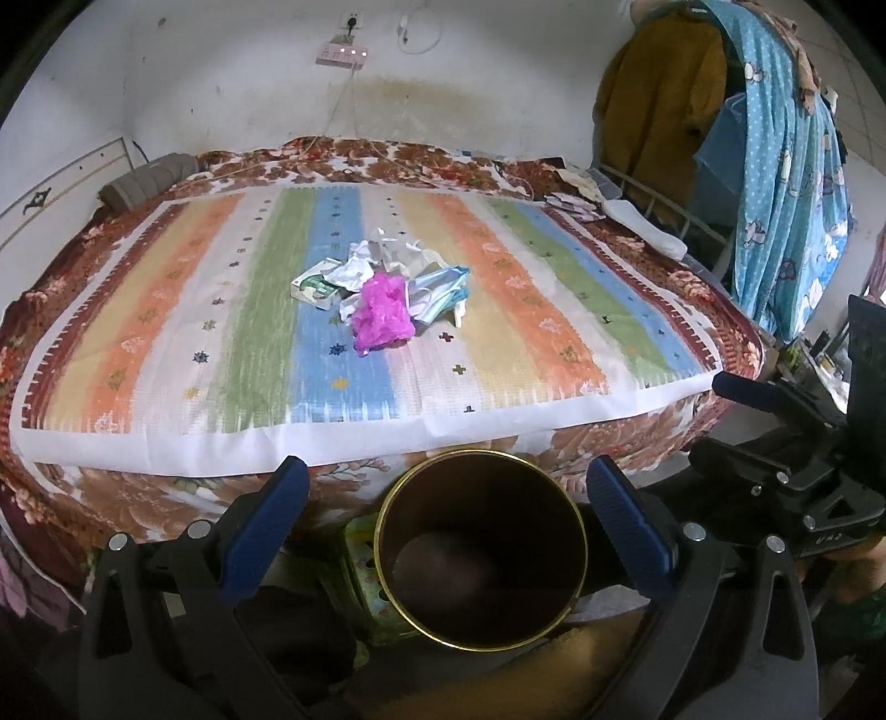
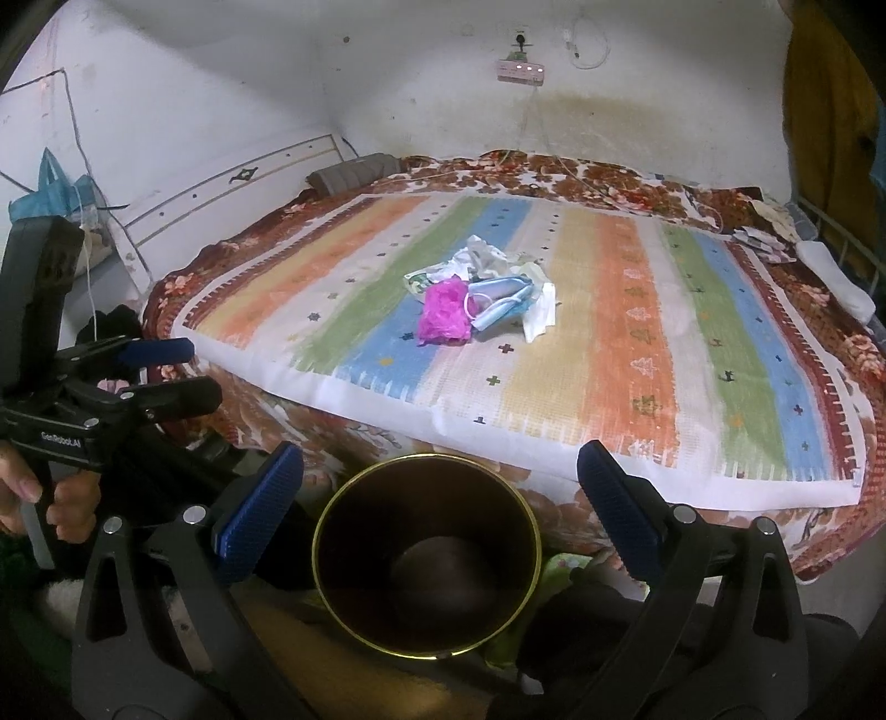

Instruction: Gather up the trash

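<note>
Bedroom in a lived-in home. Evidence: a bed [image 1: 83, 487] with a floral brown blanket and a striped multicolour cover [image 1: 554, 332] laid over it, a white headboard [image 2: 232, 188] against stained white walls, and a power strip [image 1: 342, 54] hanging from a wall socket. Clothes [image 1: 786, 183] hang on a rack beside the bed; a folded grey bundle [image 2: 354, 171] lies at the head end.

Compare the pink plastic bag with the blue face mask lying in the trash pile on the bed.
The pink plastic bag is crumpled into a bright magenta wad; the blue face mask is pale blue, lies flatter, and shows white ear loops. The bag sits at the near edge of the pile, toward the bin; the mask lies to its right, next to crumpled white paper. Both rest loose on the striped mat, untouched by either gripper.
</note>
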### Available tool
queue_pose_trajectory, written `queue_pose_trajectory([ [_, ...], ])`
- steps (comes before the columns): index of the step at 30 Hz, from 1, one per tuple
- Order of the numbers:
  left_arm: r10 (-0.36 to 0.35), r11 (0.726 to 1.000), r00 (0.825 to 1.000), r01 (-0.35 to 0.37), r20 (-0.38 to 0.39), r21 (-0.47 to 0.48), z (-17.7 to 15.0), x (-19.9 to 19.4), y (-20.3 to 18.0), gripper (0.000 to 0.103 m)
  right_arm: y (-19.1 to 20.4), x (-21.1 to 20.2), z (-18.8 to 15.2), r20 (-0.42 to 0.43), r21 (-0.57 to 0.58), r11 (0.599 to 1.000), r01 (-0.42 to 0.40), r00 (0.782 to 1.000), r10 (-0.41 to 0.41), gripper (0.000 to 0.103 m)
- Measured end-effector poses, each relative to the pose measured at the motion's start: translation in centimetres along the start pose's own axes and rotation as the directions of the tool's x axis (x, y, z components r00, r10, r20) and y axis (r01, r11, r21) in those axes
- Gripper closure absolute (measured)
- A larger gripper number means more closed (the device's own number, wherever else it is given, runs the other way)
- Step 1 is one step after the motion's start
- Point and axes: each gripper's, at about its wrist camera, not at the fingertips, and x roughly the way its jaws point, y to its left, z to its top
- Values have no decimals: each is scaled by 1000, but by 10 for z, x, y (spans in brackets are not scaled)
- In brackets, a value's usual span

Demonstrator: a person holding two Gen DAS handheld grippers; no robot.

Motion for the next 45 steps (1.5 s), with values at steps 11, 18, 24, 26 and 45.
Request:
queue_pose_trajectory([
  [11, -8, 1000, 1000, 7, -8, -23, 5, 1, 4, 6, 0, 3, 0, -6, 5, 1000, -6, 1000, 6, 9],
  [18, -35, 998, 999, 35, 1, -59, 6, 1, 11, 6, 0, 2, 2, -6, 15, 1000, -6, 1000, 6, 9],
  [24, -31, 998, 1000, 31, 0, -59, 7, 2, 13, 6, -1, 2, 3, -6, 22, 1000, -7, 1000, 7, 9],
  [26, -29, 998, 1000, 29, 1, -60, 7, 2, 13, 6, -1, 2, 3, -7, 23, 1000, -7, 1000, 7, 9],
  [45, -14, 998, 1000, 14, -2, -63, 5, 3, 20, 6, -2, 6, 3, -17, 35, 999, -25, 1000, 25, 9],
])
